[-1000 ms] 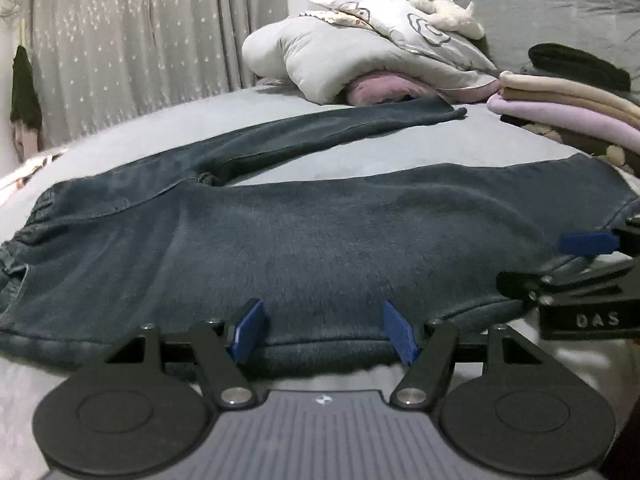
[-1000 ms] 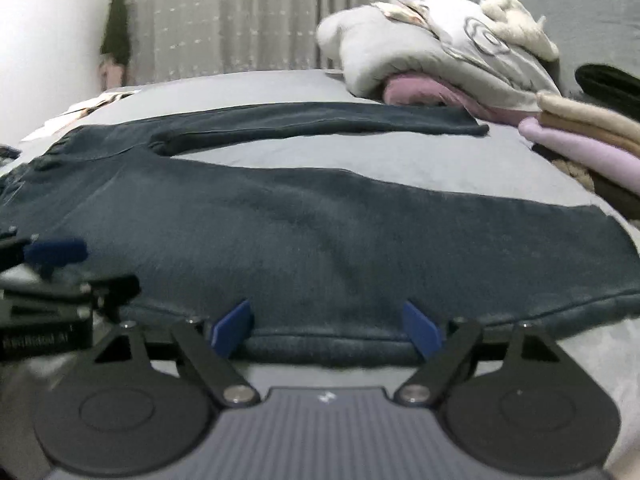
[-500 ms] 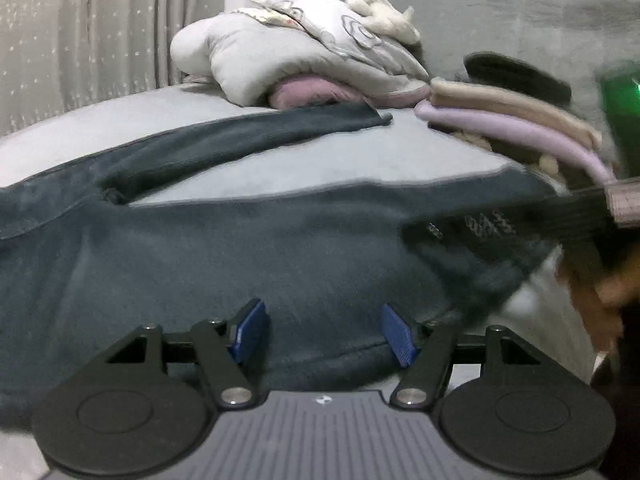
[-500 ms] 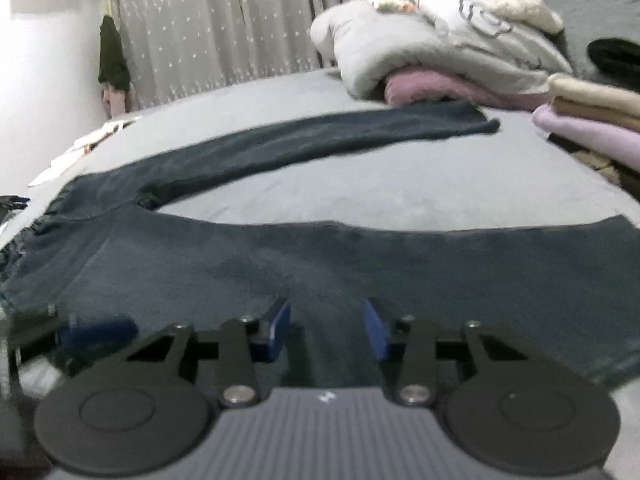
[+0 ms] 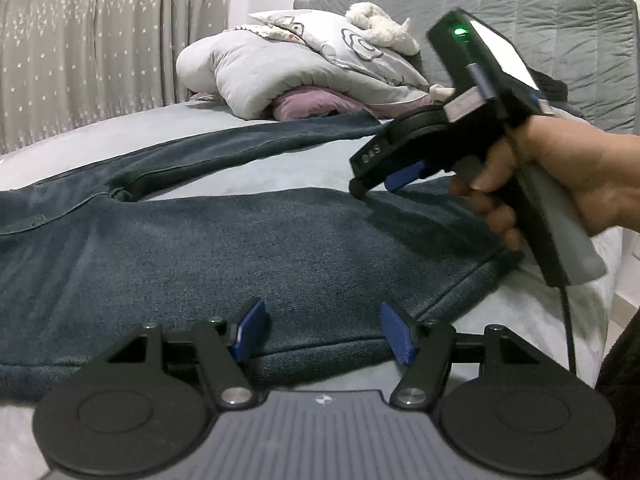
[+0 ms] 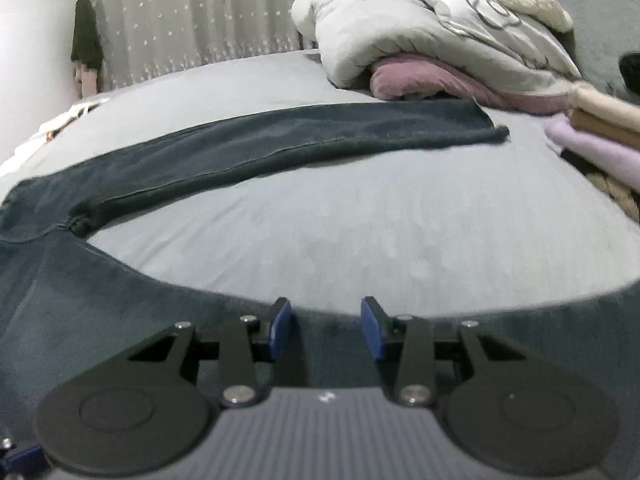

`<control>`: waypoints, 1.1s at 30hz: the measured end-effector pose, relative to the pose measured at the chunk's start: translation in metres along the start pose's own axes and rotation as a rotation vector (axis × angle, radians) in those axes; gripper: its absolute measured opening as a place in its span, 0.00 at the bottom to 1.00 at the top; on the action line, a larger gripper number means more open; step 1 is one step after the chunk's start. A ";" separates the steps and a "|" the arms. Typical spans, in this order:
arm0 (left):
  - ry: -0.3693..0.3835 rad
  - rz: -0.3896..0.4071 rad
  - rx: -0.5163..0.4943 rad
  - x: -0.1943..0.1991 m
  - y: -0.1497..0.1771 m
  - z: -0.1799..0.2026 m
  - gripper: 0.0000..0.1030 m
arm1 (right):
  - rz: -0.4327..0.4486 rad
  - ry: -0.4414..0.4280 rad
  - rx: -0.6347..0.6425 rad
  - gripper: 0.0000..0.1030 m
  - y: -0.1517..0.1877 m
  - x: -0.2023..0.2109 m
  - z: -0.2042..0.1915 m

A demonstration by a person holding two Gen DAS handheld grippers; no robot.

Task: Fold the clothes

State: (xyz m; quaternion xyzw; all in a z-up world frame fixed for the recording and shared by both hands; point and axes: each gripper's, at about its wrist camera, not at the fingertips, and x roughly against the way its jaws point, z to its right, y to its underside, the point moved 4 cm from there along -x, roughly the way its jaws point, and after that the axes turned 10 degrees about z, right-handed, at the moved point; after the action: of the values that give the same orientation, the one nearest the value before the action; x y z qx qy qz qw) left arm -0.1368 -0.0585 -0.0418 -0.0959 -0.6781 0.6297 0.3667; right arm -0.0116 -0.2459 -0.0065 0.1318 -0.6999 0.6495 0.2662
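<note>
Grey-sheeted bed [image 6: 400, 216] carries everything; quilted grey headboard [image 5: 560, 40] behind, starred grey curtain [image 6: 192, 20] at the far side. Rolled pale-grey duvet with a pink blanket under it [image 5: 288, 72] sits at the head end, plus a stack of folded lilac and beige garments [image 6: 592, 136] to the right.

Dark blue denim trousers [image 5: 248, 248] lie flat across the bed, legs spread in a V: one leg [image 6: 280, 140] runs toward the duvet, the other lies along the near edge, its hem toward the right.

Step, as I judge it: start of the first fold, bringing the near leg over onto the far one. Nothing lifted yet.

Left claw [image 5: 322, 332]: blue pads apart, straddling the near seam edge of the near leg, cloth between the pads but not pinched. Right claw [image 6: 326, 330], held in a hand [image 5: 560, 184], sits at the inner edge of the same leg, further toward the hem. Its jaws are narrowly apart and opening slightly; denim lies under and between the tips, no clamp visible.

Next move calls for both claws to close on the leg's edge, then lift and carry it across to lie on the far leg, edges matched.
</note>
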 end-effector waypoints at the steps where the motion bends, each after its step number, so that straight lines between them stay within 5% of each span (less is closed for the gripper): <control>1: 0.009 0.002 0.009 0.001 -0.001 -0.002 0.60 | 0.002 -0.001 -0.003 0.39 0.000 0.001 0.000; 6: 0.077 0.022 0.056 0.010 -0.021 -0.020 0.60 | 0.051 -0.047 -0.020 0.44 0.001 0.025 0.001; 11: -0.001 0.114 0.088 0.003 -0.068 -0.064 0.60 | 0.099 -0.050 0.017 0.51 0.007 0.047 0.002; 19: 0.139 0.035 -0.029 -0.065 -0.078 -0.031 0.55 | 0.075 -0.030 0.029 0.52 0.021 0.043 0.009; 22: 0.158 -0.010 -0.038 -0.082 -0.067 -0.019 0.55 | 0.081 -0.027 0.067 0.61 0.031 0.041 0.015; 24: 0.161 -0.032 -0.017 -0.090 -0.054 -0.023 0.56 | 0.087 -0.014 0.075 0.67 0.036 0.045 0.030; 33: 0.177 -0.043 0.048 -0.096 -0.048 -0.029 0.56 | 0.096 0.121 0.003 0.68 0.060 0.089 0.151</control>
State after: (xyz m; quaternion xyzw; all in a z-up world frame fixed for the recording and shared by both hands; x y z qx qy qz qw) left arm -0.0345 -0.1015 -0.0358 -0.1279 -0.6296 0.6266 0.4410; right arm -0.1467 -0.3721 -0.0106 0.0593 -0.6870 0.6694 0.2764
